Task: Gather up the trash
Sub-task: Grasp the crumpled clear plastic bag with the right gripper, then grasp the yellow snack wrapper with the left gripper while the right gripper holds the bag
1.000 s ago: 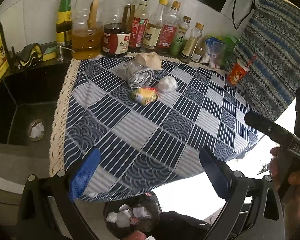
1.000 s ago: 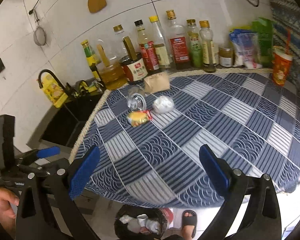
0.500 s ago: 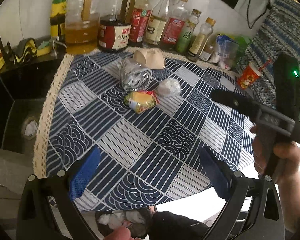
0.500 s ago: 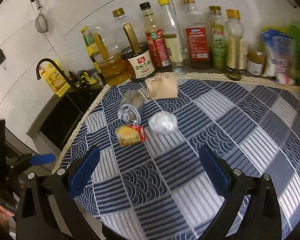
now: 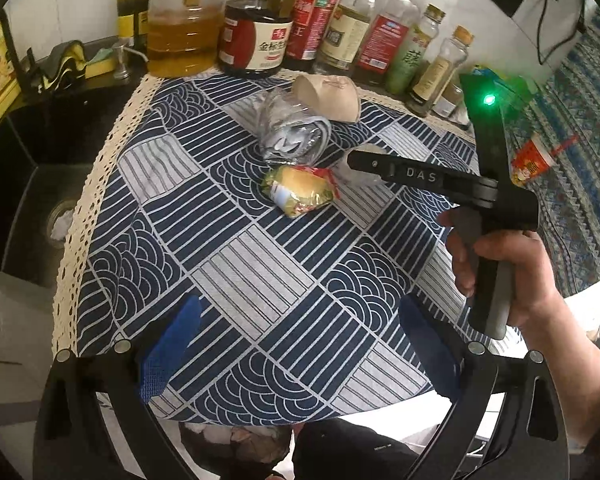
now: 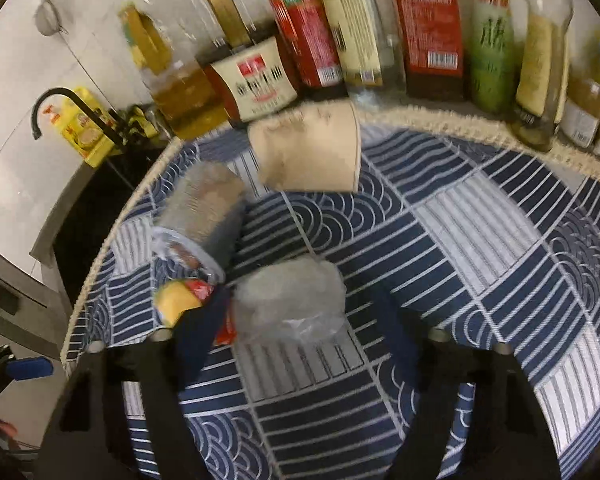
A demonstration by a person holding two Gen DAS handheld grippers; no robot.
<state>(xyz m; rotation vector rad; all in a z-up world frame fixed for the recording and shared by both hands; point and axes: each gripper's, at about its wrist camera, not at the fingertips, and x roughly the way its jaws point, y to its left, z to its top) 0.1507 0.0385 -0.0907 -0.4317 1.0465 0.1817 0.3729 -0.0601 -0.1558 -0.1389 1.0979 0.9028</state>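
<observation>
On the blue patterned tablecloth (image 5: 260, 280) lie a tan paper cup (image 6: 308, 152) on its side, a crushed clear plastic cup (image 6: 204, 208), a yellow and red snack wrapper (image 5: 300, 190) and a crumpled clear plastic wad (image 6: 292, 304). My right gripper (image 6: 300, 304) straddles the wad. Its jaws are closing, and a gap still shows on the wad's right side. Its left finger stands between the wad and the wrapper. In the left wrist view the right gripper's body hides most of the wad. My left gripper (image 5: 296, 340) hangs open and empty over the cloth's near edge.
A row of sauce and oil bottles (image 5: 340, 32) lines the back wall. A dark sink (image 5: 32, 184) lies left of the table and a red paper cup (image 5: 530, 160) stands at the right. A trash bin (image 5: 236, 444) sits below the table's near edge.
The right gripper has come forward and down onto the trash pile, its jaws narrowing around the plastic wad. The left gripper has drifted forward and lower over the cloth.
</observation>
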